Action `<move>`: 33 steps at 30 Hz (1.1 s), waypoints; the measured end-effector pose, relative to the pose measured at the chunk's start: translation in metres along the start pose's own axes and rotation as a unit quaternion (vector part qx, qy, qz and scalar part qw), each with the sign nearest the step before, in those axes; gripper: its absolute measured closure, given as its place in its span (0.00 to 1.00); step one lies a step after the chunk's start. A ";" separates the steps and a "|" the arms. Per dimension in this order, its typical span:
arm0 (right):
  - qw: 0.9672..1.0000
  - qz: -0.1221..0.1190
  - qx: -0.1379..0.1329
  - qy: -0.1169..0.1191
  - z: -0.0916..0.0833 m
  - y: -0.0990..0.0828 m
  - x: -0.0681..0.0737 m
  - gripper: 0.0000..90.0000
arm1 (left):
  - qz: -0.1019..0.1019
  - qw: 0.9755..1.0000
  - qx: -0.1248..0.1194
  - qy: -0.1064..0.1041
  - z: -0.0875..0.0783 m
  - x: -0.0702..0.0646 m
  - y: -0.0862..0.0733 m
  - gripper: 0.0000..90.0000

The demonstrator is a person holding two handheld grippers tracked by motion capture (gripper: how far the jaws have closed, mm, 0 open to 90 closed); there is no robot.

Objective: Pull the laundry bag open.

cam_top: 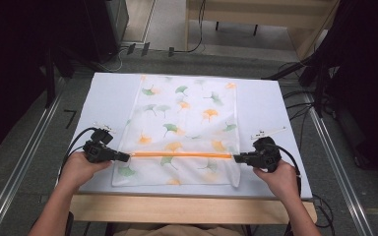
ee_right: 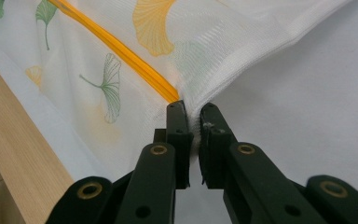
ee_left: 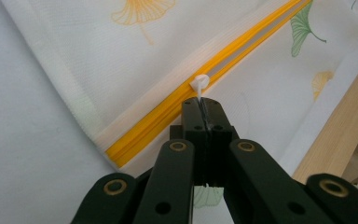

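Both forearms reach in low and level: left gripper [ee_left: 204, 105] pinches the white zipper pull [ee_left: 199, 85]; right gripper [ee_right: 193, 112] pinches the mesh bag's [cam_top: 187, 113] right edge

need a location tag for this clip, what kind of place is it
Probably a lab or recording workspace, not a home: a white-topped table on grey carpet, metal floor rails either side, loose cables and dark equipment around it.
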State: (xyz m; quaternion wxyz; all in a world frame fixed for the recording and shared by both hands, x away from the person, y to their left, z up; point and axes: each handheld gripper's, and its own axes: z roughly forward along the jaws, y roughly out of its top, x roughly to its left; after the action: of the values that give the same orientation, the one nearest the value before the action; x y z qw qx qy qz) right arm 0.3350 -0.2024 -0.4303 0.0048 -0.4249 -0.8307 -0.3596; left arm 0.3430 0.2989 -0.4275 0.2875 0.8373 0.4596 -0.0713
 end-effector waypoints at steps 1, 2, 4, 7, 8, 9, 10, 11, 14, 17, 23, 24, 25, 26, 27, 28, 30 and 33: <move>1.000 0.000 0.000 0.000 0.000 0.000 0.000 0.95 | -0.001 1.000 -0.001 -0.001 -0.001 0.001 -0.001 1.00; 1.000 0.000 0.000 0.000 0.000 0.000 0.000 0.95 | 0.000 1.000 -0.002 0.000 -0.001 0.002 -0.001 1.00; 1.000 -0.001 0.000 0.000 0.000 0.000 0.000 0.95 | -0.003 1.000 -0.005 0.005 -0.002 0.001 -0.002 1.00; 1.000 0.000 0.000 0.000 0.000 0.000 0.000 0.95 | -0.008 1.000 -0.009 0.009 -0.005 0.004 -0.003 1.00; 1.000 0.000 0.000 0.001 0.000 0.000 0.000 0.95 | -0.010 1.000 -0.007 0.006 -0.005 0.005 -0.003 1.00; 1.000 -0.001 0.001 0.001 0.000 0.000 0.000 0.95 | -0.011 1.000 -0.008 0.008 -0.005 0.005 -0.003 1.00; 1.000 0.000 0.001 0.000 0.000 0.000 0.000 0.95 | -0.011 1.000 -0.006 0.009 -0.006 0.005 -0.004 1.00; 1.000 -0.001 0.001 0.001 0.000 0.000 0.000 0.95 | -0.009 1.000 -0.005 0.010 -0.006 0.005 -0.004 1.00; 1.000 0.001 0.001 0.000 0.000 0.000 0.000 0.95 | -0.014 1.000 -0.007 0.010 -0.008 0.007 -0.006 1.00; 1.000 0.001 0.001 0.000 0.000 0.000 0.000 0.95 | -0.013 1.000 -0.006 0.010 -0.009 0.008 -0.007 1.00; 1.000 0.000 0.001 -0.001 0.000 0.000 -0.001 0.95 | -0.016 1.000 -0.007 0.007 -0.011 0.009 -0.009 1.00; 1.000 0.000 0.002 -0.001 0.000 0.000 0.000 0.95 | -0.015 1.000 -0.007 0.007 -0.011 0.009 -0.009 1.00; 1.000 -0.001 0.002 -0.001 0.000 0.000 -0.001 0.95 | -0.015 1.000 -0.007 0.007 -0.011 0.009 -0.009 1.00; 1.000 -0.001 0.002 -0.001 0.000 0.000 -0.001 0.95 | -0.016 1.000 -0.007 0.007 -0.011 0.009 -0.009 1.00; 1.000 0.000 0.002 -0.001 0.000 0.000 0.000 0.95 | -0.016 1.000 -0.007 0.006 -0.011 0.010 -0.009 1.00; 1.000 0.000 0.002 0.000 0.000 0.000 0.000 0.95 | -0.017 1.000 -0.008 0.004 -0.011 0.010 -0.009 1.00; 1.000 0.001 0.002 0.000 0.000 0.000 0.000 0.95 | -0.020 1.000 -0.009 0.008 -0.011 0.011 -0.009 1.00; 1.000 0.001 0.002 0.000 0.000 0.000 -0.001 0.95 | -0.019 1.000 -0.007 0.007 -0.012 0.012 -0.010 1.00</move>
State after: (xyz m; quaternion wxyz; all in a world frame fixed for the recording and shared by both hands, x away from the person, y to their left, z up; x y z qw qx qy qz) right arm 0.3351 -0.2028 -0.4307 0.0061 -0.4258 -0.8311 -0.3576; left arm 0.3400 0.3185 -0.4262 0.2888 0.8270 0.4776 -0.0679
